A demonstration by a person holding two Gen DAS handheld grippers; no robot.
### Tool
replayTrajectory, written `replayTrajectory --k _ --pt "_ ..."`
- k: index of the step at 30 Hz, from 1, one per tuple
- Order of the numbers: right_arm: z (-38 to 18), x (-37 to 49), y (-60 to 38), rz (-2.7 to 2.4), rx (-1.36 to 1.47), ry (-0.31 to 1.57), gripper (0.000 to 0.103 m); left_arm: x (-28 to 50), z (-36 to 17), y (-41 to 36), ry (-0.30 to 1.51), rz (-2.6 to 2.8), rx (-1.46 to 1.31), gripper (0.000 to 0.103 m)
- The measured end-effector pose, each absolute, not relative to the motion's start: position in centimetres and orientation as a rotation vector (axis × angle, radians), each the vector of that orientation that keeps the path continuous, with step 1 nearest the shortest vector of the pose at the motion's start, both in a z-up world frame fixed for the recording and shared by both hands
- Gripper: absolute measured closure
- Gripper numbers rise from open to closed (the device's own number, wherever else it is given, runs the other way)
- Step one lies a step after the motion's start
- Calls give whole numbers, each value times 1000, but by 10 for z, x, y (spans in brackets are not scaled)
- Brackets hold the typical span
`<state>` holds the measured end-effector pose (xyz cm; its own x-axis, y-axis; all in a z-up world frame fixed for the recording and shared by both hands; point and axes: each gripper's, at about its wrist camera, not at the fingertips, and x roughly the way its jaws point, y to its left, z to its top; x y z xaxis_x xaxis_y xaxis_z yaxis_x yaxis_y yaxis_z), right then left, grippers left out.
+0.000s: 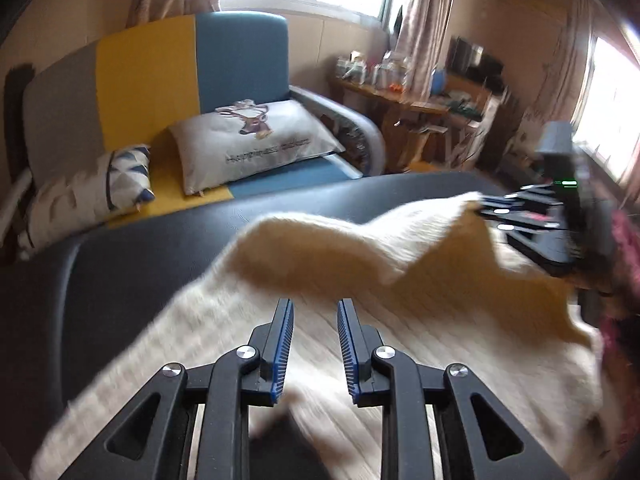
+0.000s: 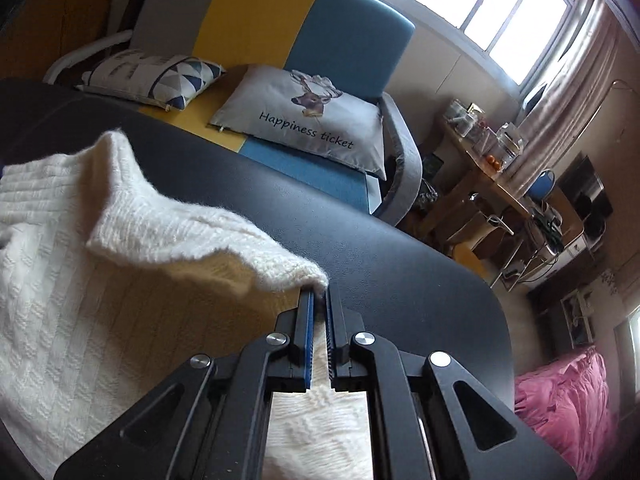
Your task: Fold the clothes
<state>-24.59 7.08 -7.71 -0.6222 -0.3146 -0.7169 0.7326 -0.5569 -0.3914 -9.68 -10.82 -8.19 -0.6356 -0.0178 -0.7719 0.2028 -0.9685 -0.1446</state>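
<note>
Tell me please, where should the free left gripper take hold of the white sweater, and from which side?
Grip the raised folded edge of the white sweater, just ahead of the open left gripper, coming in level from the near side. That edge stands off the dark table, so a finger can likely slide under it. The right gripper already pinches another edge.

Table (image 2: 400,264) far edge bare — sofa (image 2: 352,40) behind.
</note>
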Motion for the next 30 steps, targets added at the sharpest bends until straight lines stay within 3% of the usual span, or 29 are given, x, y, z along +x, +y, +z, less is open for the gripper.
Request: replayTrajectory --k 7,14,20,30 --pt "-95 -271 64 -2168 871 912 98 -163 -123 -121 268 -2635 1445 84" --pt "-108 -301 60 -2166 953 858 98 -164 -141 -117 158 -2650 1432 85" --pt "-123 -326 56 -2159 1049 820 98 -162 -145 -124 274 -2656 1439 85" --pt "-111 -355 57 -2160 1188 667 94 -166 -144 -119 248 -2607 1439 84"
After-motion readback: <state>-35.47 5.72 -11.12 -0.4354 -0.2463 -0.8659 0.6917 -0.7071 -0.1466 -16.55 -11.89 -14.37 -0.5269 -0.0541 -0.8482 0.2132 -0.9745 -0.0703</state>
